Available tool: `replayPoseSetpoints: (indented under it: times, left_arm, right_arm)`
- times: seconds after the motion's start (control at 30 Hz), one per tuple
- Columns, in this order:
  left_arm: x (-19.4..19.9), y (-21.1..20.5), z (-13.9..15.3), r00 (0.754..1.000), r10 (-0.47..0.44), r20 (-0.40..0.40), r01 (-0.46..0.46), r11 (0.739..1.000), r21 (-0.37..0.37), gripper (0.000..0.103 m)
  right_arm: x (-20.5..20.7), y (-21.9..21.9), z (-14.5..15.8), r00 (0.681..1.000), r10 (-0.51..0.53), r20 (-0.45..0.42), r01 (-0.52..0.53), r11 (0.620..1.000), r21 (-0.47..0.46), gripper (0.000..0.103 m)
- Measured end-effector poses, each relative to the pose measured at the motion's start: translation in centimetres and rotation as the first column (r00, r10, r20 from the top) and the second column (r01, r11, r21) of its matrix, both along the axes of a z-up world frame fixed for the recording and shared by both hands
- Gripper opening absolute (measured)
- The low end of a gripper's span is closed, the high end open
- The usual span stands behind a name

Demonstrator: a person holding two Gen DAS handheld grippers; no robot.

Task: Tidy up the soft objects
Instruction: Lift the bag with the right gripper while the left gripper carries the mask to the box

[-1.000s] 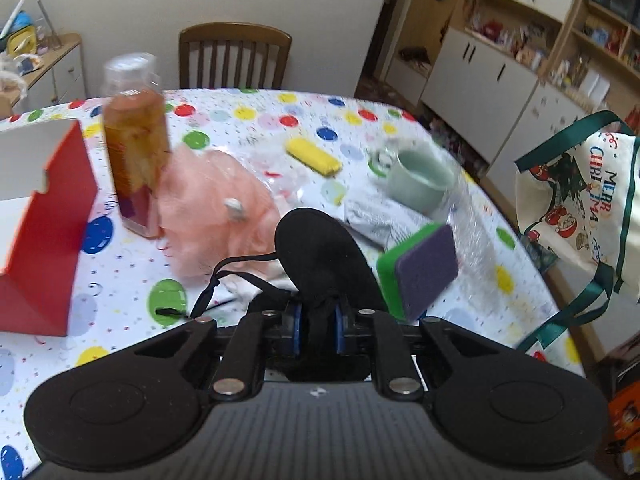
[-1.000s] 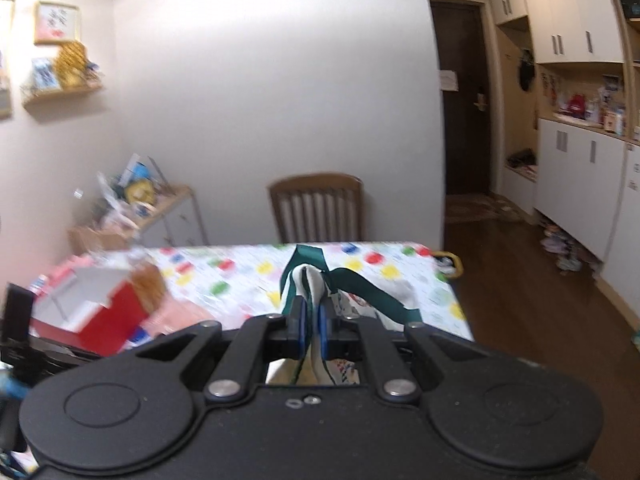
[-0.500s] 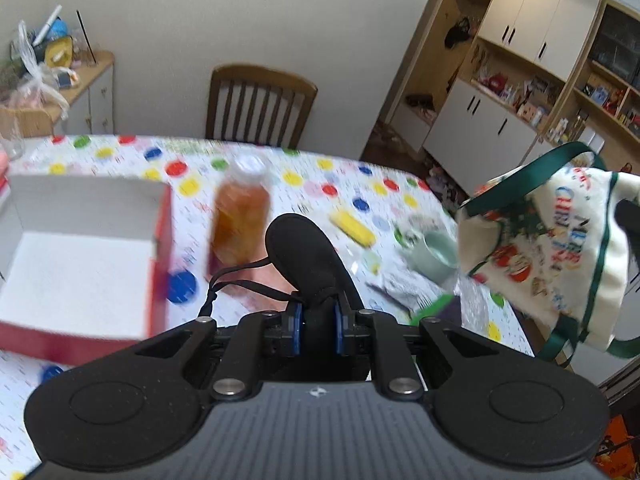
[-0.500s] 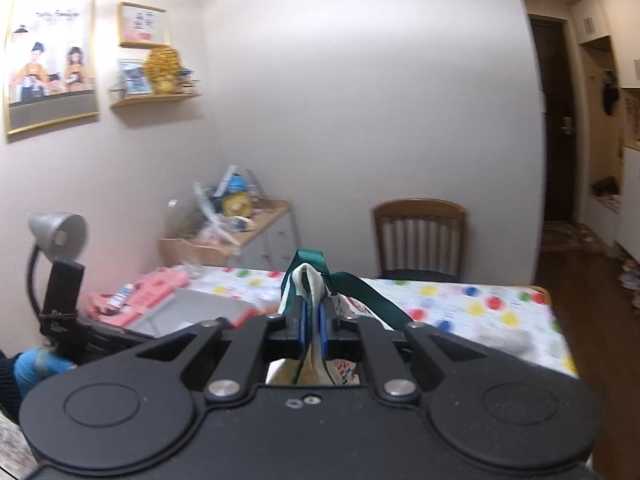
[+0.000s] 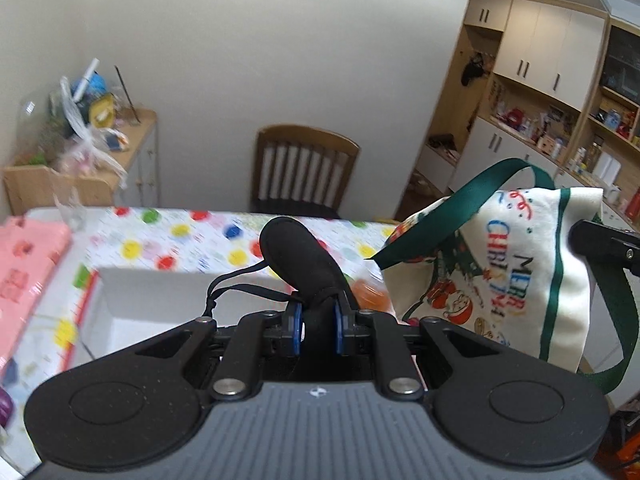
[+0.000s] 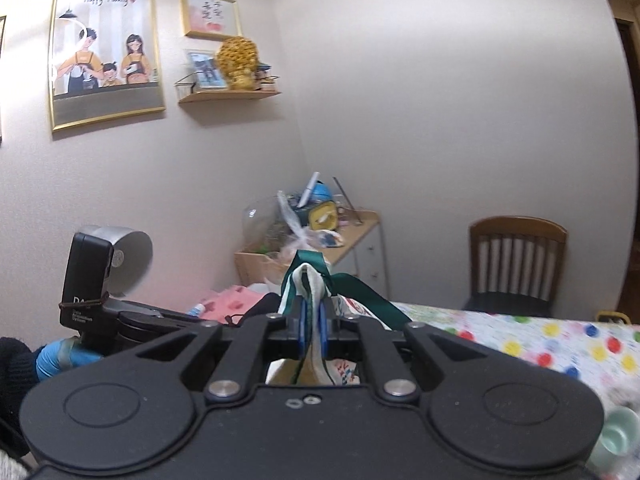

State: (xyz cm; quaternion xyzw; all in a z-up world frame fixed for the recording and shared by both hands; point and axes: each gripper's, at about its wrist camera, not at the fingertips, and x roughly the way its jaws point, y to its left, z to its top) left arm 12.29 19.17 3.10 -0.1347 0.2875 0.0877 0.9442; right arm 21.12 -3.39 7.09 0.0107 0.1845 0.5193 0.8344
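Left tool — jaws narrow, clamped on a black padded eye mask. The mask stands up out of the blue pads toward frame centre; its thin black strap loops out to the left of the jaws.

Left wrist view, lower left: an open white-lined box with a red outer wall sits on the polka-dot surface, directly beyond the left tool. A bottle of orange liquid shows just right of the mask, partly hidden by the bag. A pink item lies at the left edge — blurred, cannot tell what it is.

Right tool — jaws narrow, gripping the top edge of a cream "Merry Christmas" tote bag together with its dark green handle strap. In the left wrist view the bag hangs at right of frame, off the surface, with one green handle arching over its top and another hanging down its right side.

Right wrist view: the left tool's body and a lamp head appear at left; a pale green mug at lower right. A wooden chair stands at the far edge of the surface, and a cluttered side cabinet at upper left.
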Motion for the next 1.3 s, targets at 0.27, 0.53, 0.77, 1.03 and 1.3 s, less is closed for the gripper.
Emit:
replayPoseSetpoints:
  times: [0.27, 0.53, 0.77, 1.03, 1.3]
  left_arm:
    - [0.6, 6.4, 0.0, 0.997, 0.075, -0.008, -0.074, 0.995, 0.070, 0.015]
    - [1.4, 11.5, -3.9, 0.988, 0.130, -0.086, -0.126, 0.990, 0.059, 0.015]
    - [2.4, 13.4, -8.5, 0.978, 0.127, -0.164, -0.125, 0.992, 0.026, 0.015]
    - [4.0, 14.1, -12.7, 0.972, 0.083, -0.221, -0.091, 0.996, -0.027, 0.015]
    - [4.7, 14.5, -16.0, 0.959, 0.048, -0.279, -0.071, 0.995, -0.073, 0.015]
  right_arm:
    - [1.9, 8.1, -0.8, 0.996, 0.072, -0.055, -0.069, 0.997, 0.044, 0.006]
    - [3.1, 15.7, -5.2, 0.988, 0.125, -0.093, -0.126, 0.992, -0.009, 0.006]
    - [4.0, 19.1, -10.3, 0.985, 0.116, -0.129, -0.130, 0.986, -0.105, 0.006]
    - [3.9, 20.6, -14.5, 0.987, 0.071, -0.143, -0.103, 0.967, -0.233, 0.005]
    - [2.6, 21.2, -17.1, 0.987, 0.079, -0.140, -0.122, 0.935, -0.334, 0.005]
